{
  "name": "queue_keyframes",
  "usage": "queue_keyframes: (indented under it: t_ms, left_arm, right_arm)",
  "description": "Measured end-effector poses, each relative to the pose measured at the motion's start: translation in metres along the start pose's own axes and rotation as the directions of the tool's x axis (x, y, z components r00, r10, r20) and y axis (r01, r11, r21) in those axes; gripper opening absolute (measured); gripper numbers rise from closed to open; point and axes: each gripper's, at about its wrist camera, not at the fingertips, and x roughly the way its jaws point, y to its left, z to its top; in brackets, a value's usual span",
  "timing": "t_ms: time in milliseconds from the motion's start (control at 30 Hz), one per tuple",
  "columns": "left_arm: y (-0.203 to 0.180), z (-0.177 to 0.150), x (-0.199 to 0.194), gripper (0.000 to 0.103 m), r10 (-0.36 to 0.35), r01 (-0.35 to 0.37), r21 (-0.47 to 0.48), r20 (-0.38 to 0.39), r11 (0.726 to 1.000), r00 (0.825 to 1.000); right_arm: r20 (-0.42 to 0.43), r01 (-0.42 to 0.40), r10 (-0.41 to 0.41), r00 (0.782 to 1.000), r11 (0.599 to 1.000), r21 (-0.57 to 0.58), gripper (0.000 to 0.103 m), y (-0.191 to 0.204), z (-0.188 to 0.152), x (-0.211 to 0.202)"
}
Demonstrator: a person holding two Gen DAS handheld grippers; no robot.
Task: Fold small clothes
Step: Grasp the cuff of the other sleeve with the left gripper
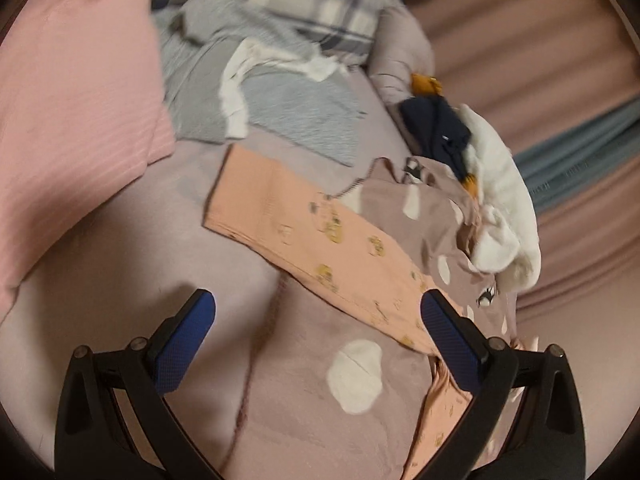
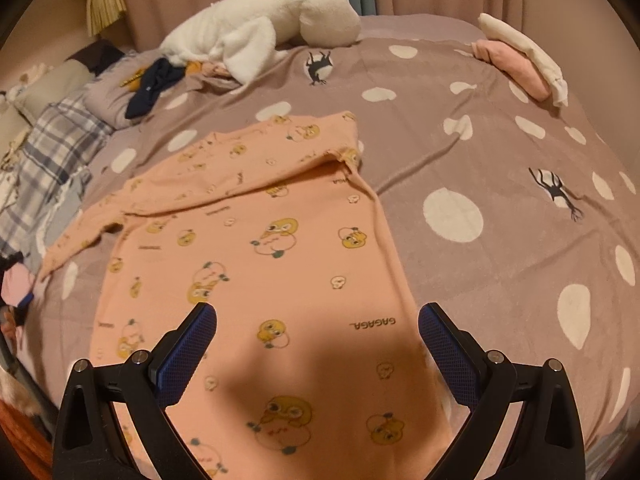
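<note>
A small peach long-sleeved top (image 2: pixel 256 264) printed with yellow cartoon faces lies flat on a mauve polka-dot bedspread (image 2: pixel 500 152), one sleeve folded across its chest and the other sleeve (image 1: pixel 288 220) trailing off to the side. My right gripper (image 2: pixel 318 354) hovers over the top's hem and my left gripper (image 1: pixel 318 344) beside the trailing sleeve, both with jaws spread wide and holding nothing. I judge the soft bedspread the main risk: a pinch at the top's edge could catch the cover too and drag the folded sleeve loose, and the white plush toy (image 2: pixel 256 28) beyond the top's collar crowds that end
</note>
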Motion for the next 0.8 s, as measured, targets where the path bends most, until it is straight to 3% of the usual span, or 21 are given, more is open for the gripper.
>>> queue_keyframes:
  t_ms: [200, 433, 633, 767, 800]
  left_arm:
    - [0.016, 0.020, 0.023, 0.102, -0.073, 0.074, -0.094, 0.012, 0.993, 0.997]
    - [0.017, 0.034, 0.031, 0.097, -0.065, 0.077, -0.149, 0.084, 0.986, 0.994]
    - [0.019, 0.037, 0.038, 0.056, 0.009, 0.006, -0.142, 0.107, 0.990, 0.994]
    - [0.026, 0.038, 0.042, 0.005, 0.062, -0.043, -0.173, 0.107, 0.984, 0.992]
    - [0.028, 0.038, 0.044, 0.005, 0.079, -0.058, -0.201, 0.099, 0.978, 0.992]
  right_arm:
    - [-0.038, 0.035, -0.035, 0.999, 0.999, -0.018, 0.100, 0.007, 0.004, 0.020]
    - [-0.106, 0.059, -0.071, 0.992, 0.992, -0.108, 0.100, 0.023, 0.000, 0.044]
    - [-0.125, 0.046, -0.060, 0.990, 0.992, -0.113, 0.100, 0.024, 0.000, 0.052]
    - [-0.135, 0.071, -0.087, 0.987, 0.990, -0.118, 0.100, 0.020, 0.001, 0.057]
    - [-0.137, 0.078, -0.093, 0.986, 0.991, -0.112, 0.100, 0.017, 0.002, 0.058]
